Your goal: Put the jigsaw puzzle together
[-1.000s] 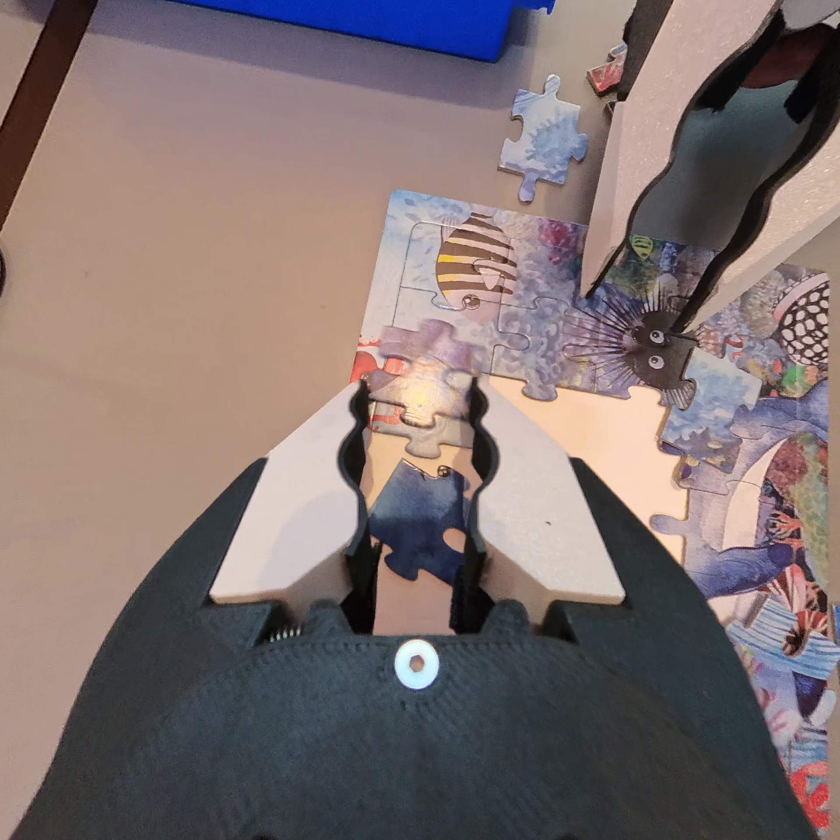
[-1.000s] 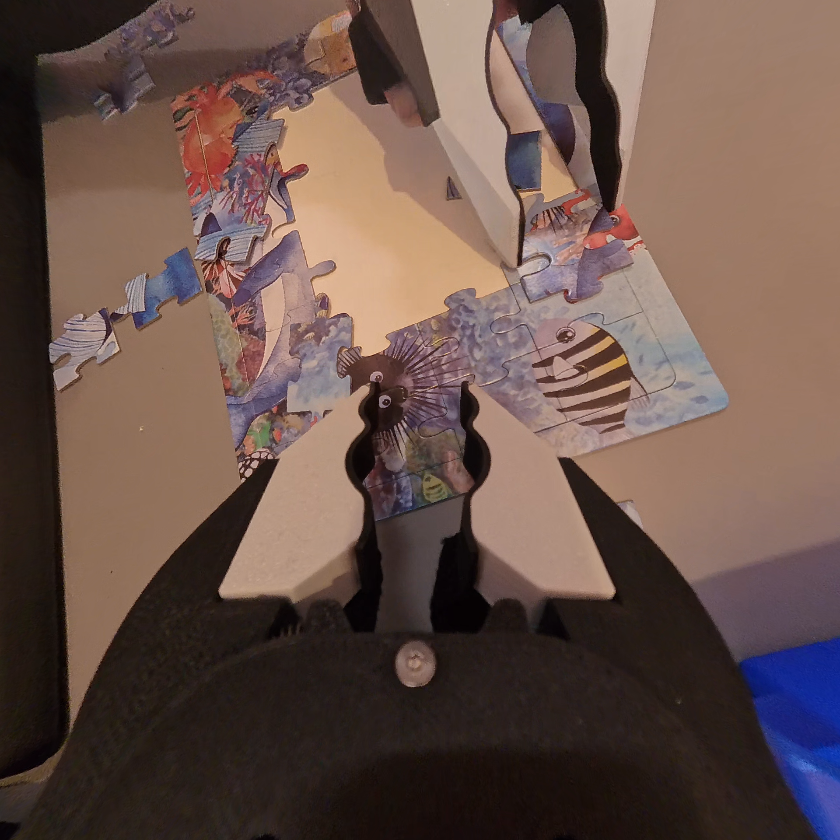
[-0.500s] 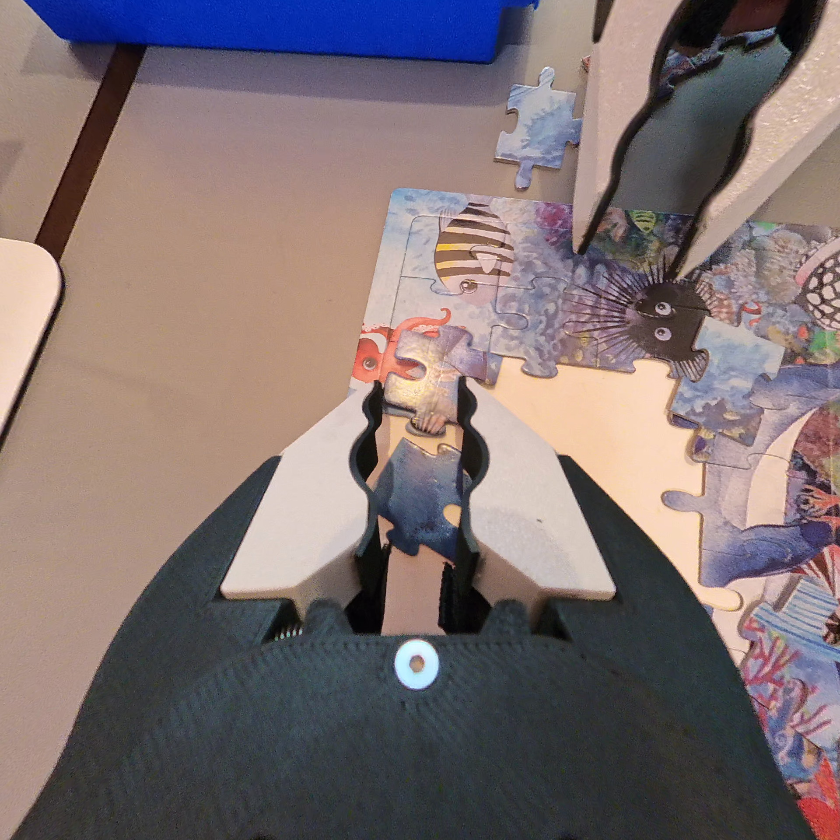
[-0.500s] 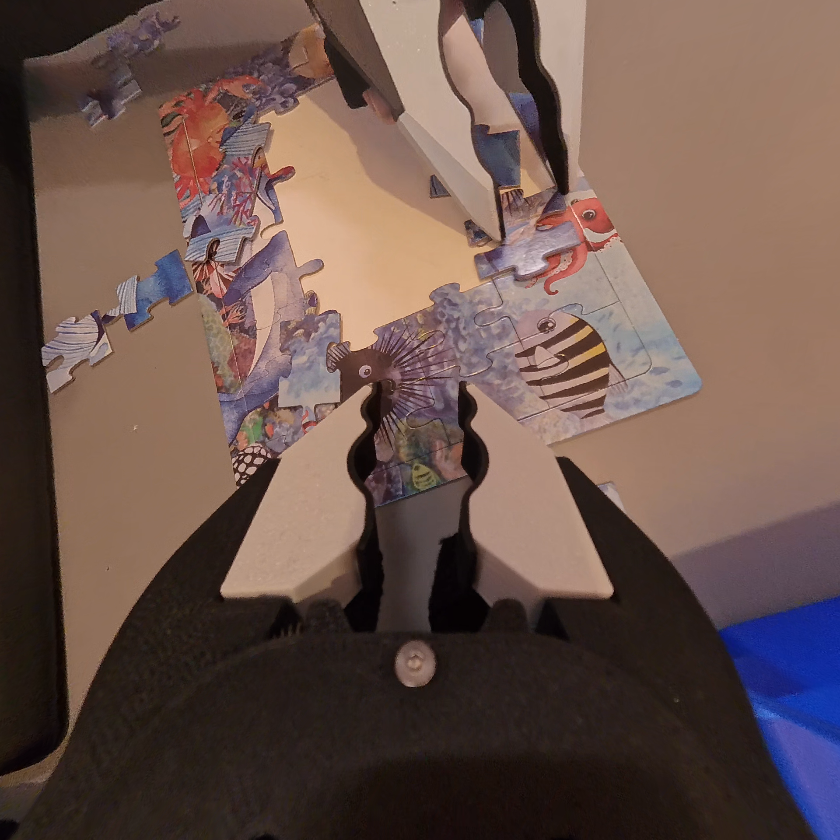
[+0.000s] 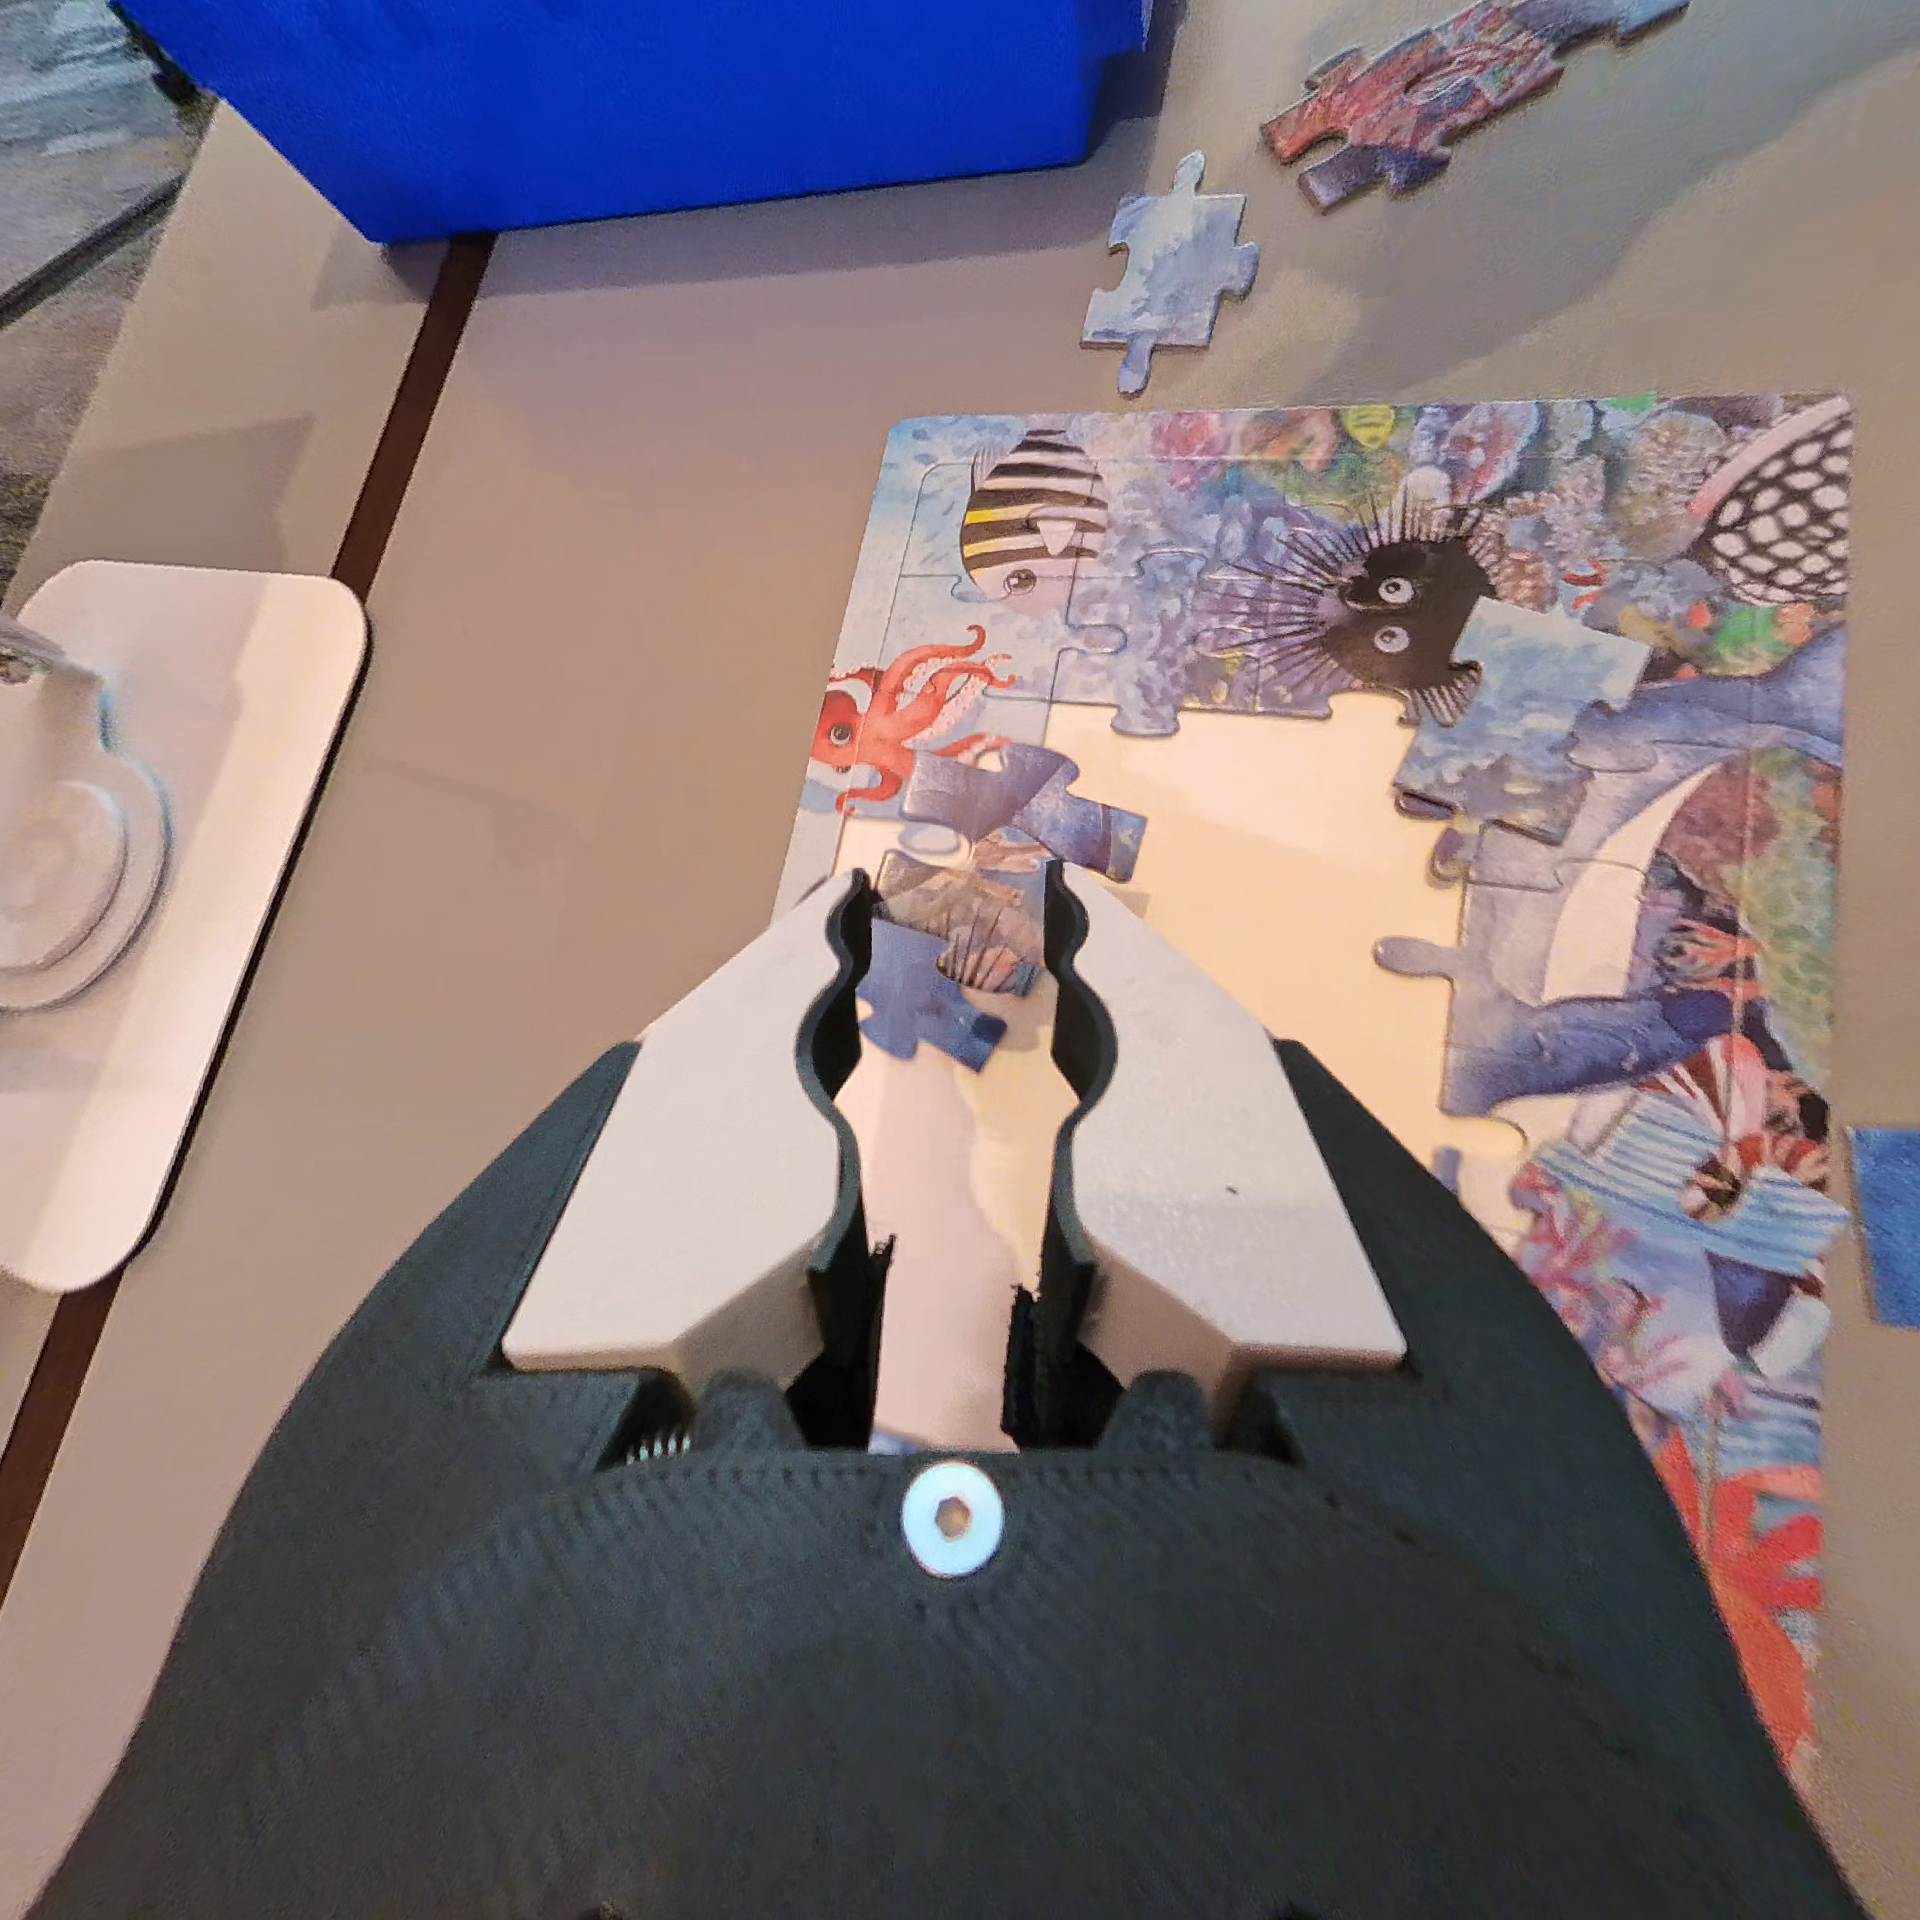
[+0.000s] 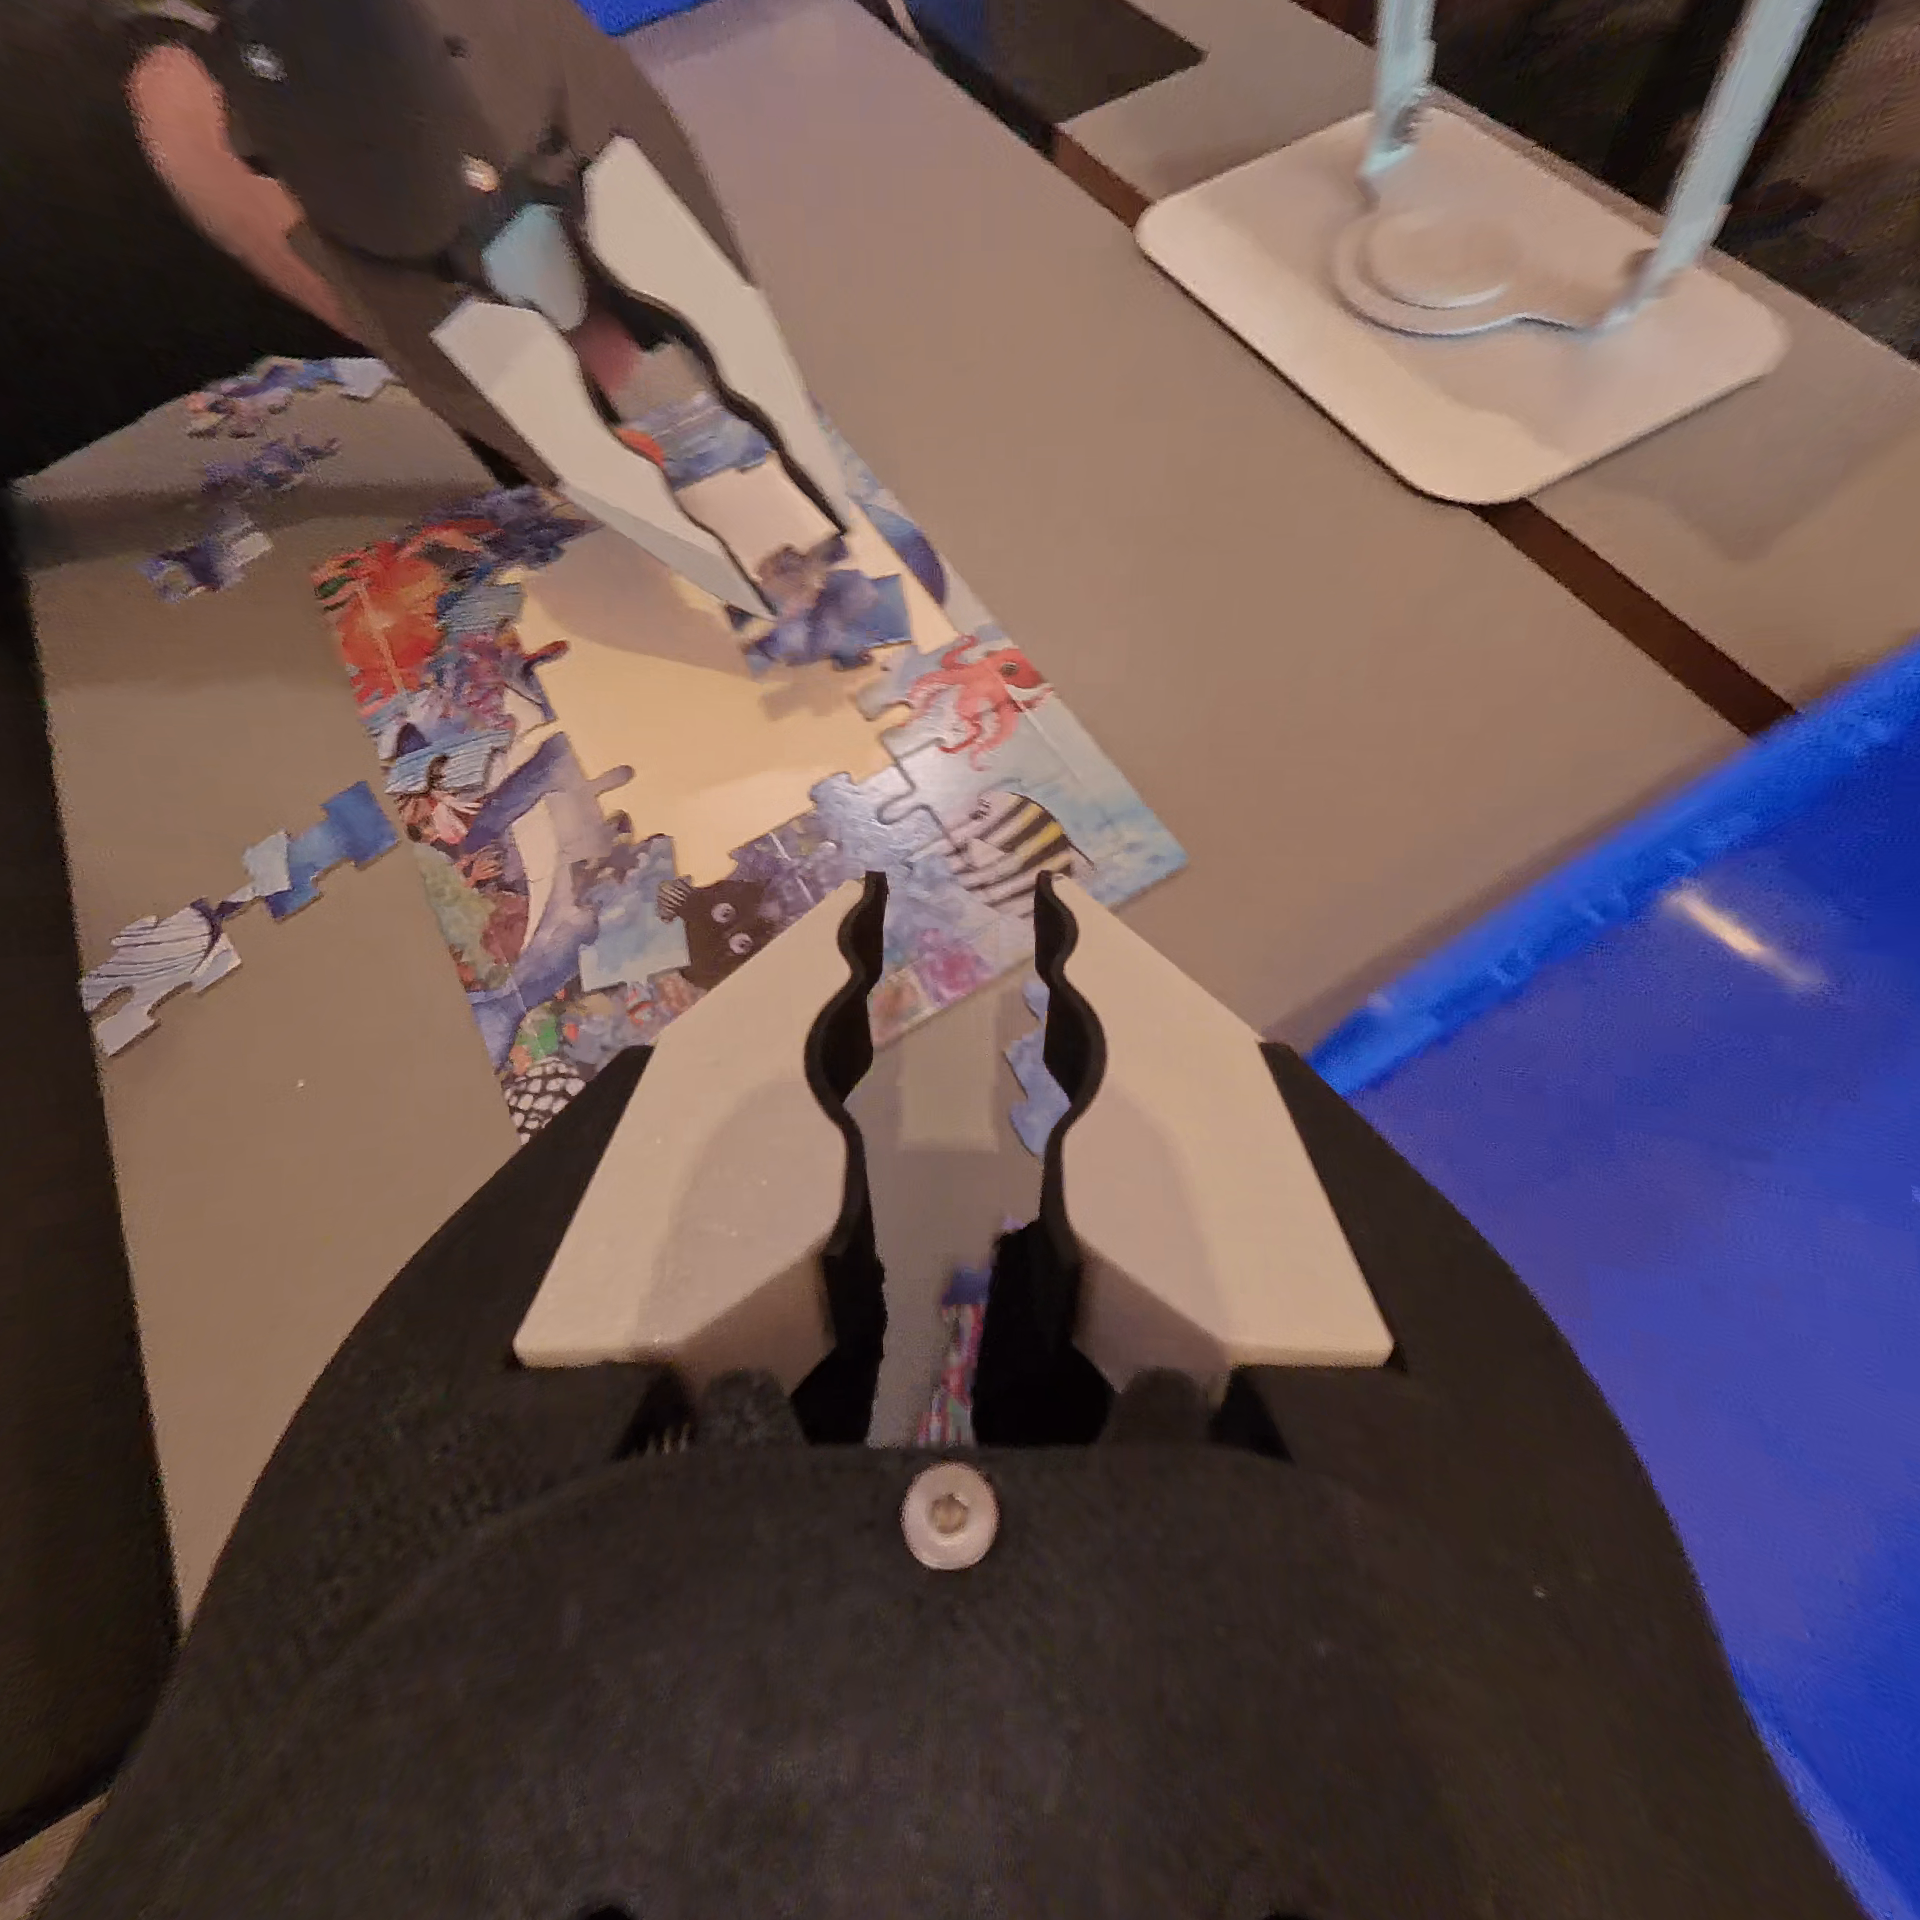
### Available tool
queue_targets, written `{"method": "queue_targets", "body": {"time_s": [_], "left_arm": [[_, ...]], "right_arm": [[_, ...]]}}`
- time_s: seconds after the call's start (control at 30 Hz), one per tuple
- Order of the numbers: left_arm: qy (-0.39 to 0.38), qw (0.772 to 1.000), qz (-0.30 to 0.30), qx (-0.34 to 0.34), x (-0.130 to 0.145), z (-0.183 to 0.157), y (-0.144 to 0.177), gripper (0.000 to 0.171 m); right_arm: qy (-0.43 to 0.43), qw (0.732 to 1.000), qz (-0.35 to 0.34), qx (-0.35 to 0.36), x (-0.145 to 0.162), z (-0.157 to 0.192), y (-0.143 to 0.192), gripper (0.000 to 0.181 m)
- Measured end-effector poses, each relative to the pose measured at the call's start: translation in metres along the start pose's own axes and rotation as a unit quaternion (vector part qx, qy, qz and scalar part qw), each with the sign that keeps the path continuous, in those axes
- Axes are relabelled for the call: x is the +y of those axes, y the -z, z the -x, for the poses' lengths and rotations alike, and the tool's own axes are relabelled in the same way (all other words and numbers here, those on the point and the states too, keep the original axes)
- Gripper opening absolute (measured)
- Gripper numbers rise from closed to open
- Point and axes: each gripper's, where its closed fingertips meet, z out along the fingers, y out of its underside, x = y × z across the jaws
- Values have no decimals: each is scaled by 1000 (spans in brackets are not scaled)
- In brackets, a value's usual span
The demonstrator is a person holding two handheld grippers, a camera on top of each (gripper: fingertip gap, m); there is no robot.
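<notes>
Left gripper [image 5: 954, 902] part open, tips at a loose bluish piece [image 5: 1023, 805] lying on the puzzle [image 5: 1247, 540] by the red octopus; grip on it cannot be told. Right gripper [image 6: 958, 902] part open, empty, above the puzzle's near edge on the worktop [image 5: 623, 520]. Blue bin [image 6: 1662, 1091] beside it.

The left gripper [image 5: 954, 888] points down and forward, its two pale fingers [image 5: 727, 1091] a little apart with a gap between the wavy black pads. In the right wrist view it [image 6: 800, 577] reaches in from the far left, tips low, gripped by a person's hand [image 6: 208, 177]. The right gripper [image 6: 958, 891] hangs higher and nearer, fingers [image 6: 1195, 1122] likewise parted, with nothing between them.
</notes>
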Motion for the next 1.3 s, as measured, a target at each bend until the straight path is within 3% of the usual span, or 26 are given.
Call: {"method": "queue_targets", "body": {"time_s": [0.33, 0.57, 0.77, 0.87, 1.03, 1.3], "left_arm": [[25, 999, 29, -26, 36, -10, 48, 31], [69, 996, 27, -49, 62, -11, 70, 31], [90, 993, 23, -76, 77, -8, 93, 31], [102, 990, 12, -91, 82, -5, 105, 31], [114, 988, -8, -101, 82, -1, 114, 31], [101, 990, -1, -103, 81, 1, 112, 31]], "right_arm": [[-90, 978, 176, 72, 82, -23, 38, 42], [-119, 951, 279, 54, 125, -14, 30, 54], [-102, 946, 299, 64, 128, -14, 23, 49], [-91, 949, 297, 57, 125, -9, 16, 28], [-68, 955, 288, 19, 116, 7, 2, 21], [-58, 958, 278, 30, 113, 8, 17, 46]]}}
